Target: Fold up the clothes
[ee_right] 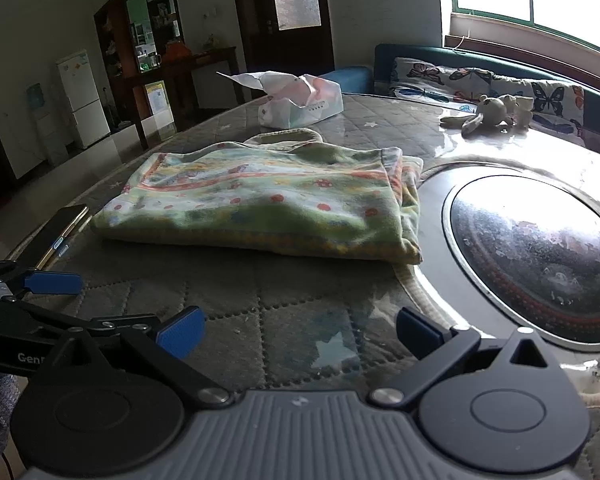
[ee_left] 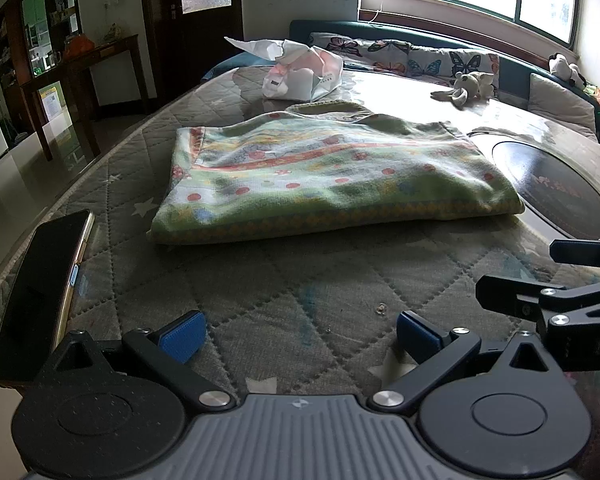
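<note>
Both the left gripper (ee_left: 300,332) and right gripper (ee_right: 300,330) gape wide and empty at lower frame; the folded garment (ee_left: 332,172) at centre looks best pinched by its near corners together, lifted evenly.

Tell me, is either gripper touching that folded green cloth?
Apart. In both wrist views, bare quilted mat lies between the folded green cloth and the open blue fingers of the left gripper and right gripper.
</note>
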